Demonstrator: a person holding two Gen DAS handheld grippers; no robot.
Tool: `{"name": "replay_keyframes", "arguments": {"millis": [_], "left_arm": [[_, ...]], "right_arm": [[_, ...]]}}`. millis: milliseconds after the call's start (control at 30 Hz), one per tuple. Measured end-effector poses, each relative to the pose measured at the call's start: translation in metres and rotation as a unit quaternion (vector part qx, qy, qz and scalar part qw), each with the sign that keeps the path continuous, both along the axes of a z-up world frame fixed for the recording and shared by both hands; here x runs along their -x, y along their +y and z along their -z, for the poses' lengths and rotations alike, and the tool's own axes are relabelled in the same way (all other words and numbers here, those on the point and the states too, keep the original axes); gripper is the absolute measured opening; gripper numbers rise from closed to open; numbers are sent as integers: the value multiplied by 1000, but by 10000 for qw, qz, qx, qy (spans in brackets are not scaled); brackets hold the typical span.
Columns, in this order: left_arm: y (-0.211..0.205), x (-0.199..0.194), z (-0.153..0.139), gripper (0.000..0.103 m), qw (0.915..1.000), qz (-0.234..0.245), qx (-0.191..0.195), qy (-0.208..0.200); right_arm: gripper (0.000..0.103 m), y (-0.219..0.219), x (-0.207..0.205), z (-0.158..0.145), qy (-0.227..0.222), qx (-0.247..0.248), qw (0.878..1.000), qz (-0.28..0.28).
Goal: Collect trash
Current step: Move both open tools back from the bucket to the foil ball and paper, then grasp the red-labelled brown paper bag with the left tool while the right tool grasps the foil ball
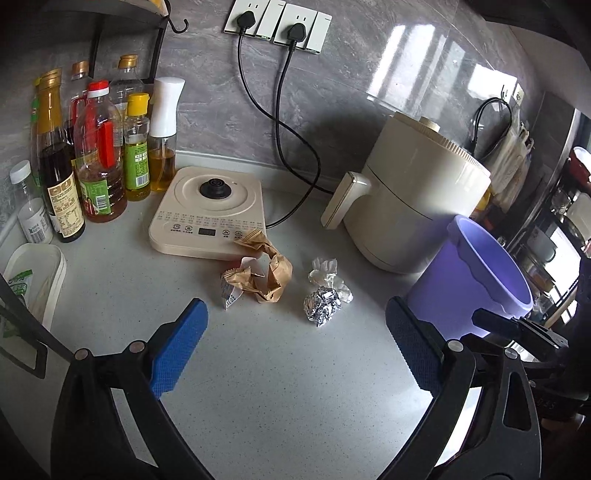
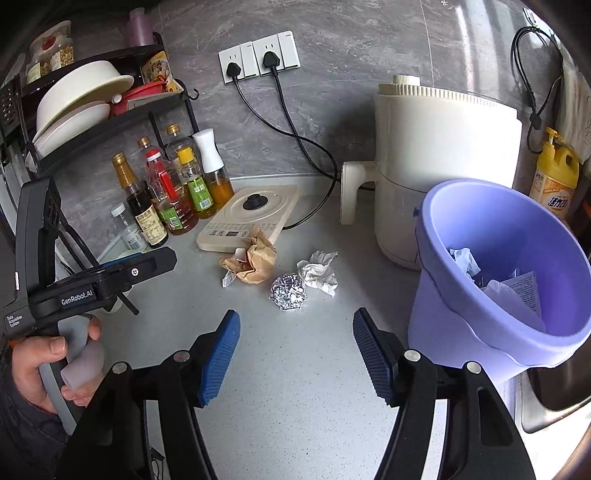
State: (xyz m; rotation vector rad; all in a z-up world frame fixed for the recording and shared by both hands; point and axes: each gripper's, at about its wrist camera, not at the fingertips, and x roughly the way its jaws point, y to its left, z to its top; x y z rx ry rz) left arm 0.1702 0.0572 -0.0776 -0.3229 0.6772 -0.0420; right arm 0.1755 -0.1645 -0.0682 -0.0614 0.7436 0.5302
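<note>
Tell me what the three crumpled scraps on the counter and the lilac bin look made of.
Shiny silver ball: aluminium foil, sharp glinting creases. Brown crumpled wrapper: matte kraft paper, likely. White crumpled wad: soft tissue or thin film, unclear. Lilac bin: smooth moulded plastic, soft sheen.

count of items on the countertop point(image 1: 280, 387): one foil ball point(image 1: 322, 305), one white tissue wad point(image 1: 327, 277), one brown paper wad point(image 1: 267, 271), one purple bucket point(image 2: 509, 266), one air fryer point(image 1: 417, 192), one induction base point(image 1: 208, 212), two wall plugs point(image 1: 245, 20).
</note>
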Motion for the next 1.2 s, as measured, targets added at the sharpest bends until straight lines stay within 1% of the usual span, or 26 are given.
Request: {"name": "replay_keyframes", "arguments": {"millis": [100, 233, 300, 333, 367, 433, 533, 567, 633, 700, 800, 833, 967, 1000, 1067, 1200], "left_arm": [[5, -10, 10, 85, 9999, -72, 66, 103], [14, -23, 28, 70, 9993, -203, 115, 282], [16, -31, 38, 63, 9985, -253, -6, 489], [17, -35, 44, 56, 9978, -286, -110, 596], [19, -39, 49, 52, 9971, -301, -147, 680], [24, -46, 61, 51, 9958, -360, -128, 833], [33, -57, 78, 43, 9933, -521, -119, 1022], [35, -60, 82, 40, 9928, -556, -87, 1060], [38, -67, 90, 39, 9919, -614, -57, 1109], [40, -74, 96, 38, 9913, -645, -74, 1143], [41, -86, 105, 33, 9902, -669, -108, 1223], [41, -89, 107, 31, 9901, -666, -109, 1231], [39, -99, 109, 30, 9910, -672, -167, 1148], [39, -101, 110, 29, 9912, -665, -159, 1134], [38, -106, 111, 16, 9913, -639, -179, 1133], [39, -107, 109, 14, 9915, -671, -172, 1100]], "right_arm": [[59, 9, -12, 8, 112, 81, 9998, -124], [56, 19, -32, 18, 248, 171, 9992, -271], [54, 25, -42, 24, 317, 219, 9987, -336], [54, 27, -47, 26, 343, 233, 9985, -371], [54, 29, -52, 28, 356, 252, 9982, -406], [54, 34, -61, 31, 382, 300, 9977, -480], [54, 43, -74, 37, 435, 366, 9966, -591], [54, 46, -78, 40, 450, 392, 9962, -630], [54, 52, -87, 44, 487, 443, 9954, -701], [54, 58, -96, 50, 554, 489, 9944, -756], [54, 66, -106, 57, 653, 517, 9927, -878], [54, 69, -109, 59, 689, 522, 9919, -926], [54, 82, -116, 71, 881, 526, 9885, -1115], [54, 85, -117, 74, 918, 532, 9877, -1149], [54, 91, -120, 81, 1003, 539, 9863, -1196], [56, 101, -123, 94, 1126, 712, 9842, -1166]]}}
